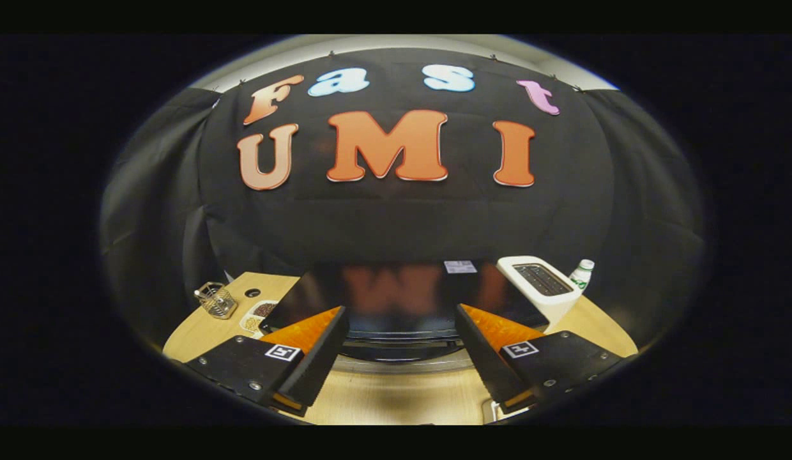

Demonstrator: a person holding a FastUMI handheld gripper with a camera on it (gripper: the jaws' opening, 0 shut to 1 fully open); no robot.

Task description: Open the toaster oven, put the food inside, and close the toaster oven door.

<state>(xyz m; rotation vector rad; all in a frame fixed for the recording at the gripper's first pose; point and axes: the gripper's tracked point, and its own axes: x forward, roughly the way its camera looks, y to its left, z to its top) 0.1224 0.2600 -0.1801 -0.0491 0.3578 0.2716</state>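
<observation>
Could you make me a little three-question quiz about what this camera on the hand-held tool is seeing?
1. True or false: the jaws of the gripper are clamped on the toaster oven.
2. Which thing stands on the wooden table just beside the white toaster? A) a wire basket B) a small bottle C) a frying pan
3. Fill in: the toaster oven lies just ahead of the fingers, and its shiny dark top faces the ____.

Key
1. False: they stand open, with nothing between them.
2. B, the small bottle; the wire basket sits on the far side of the oven from the toaster.
3. camera
</observation>
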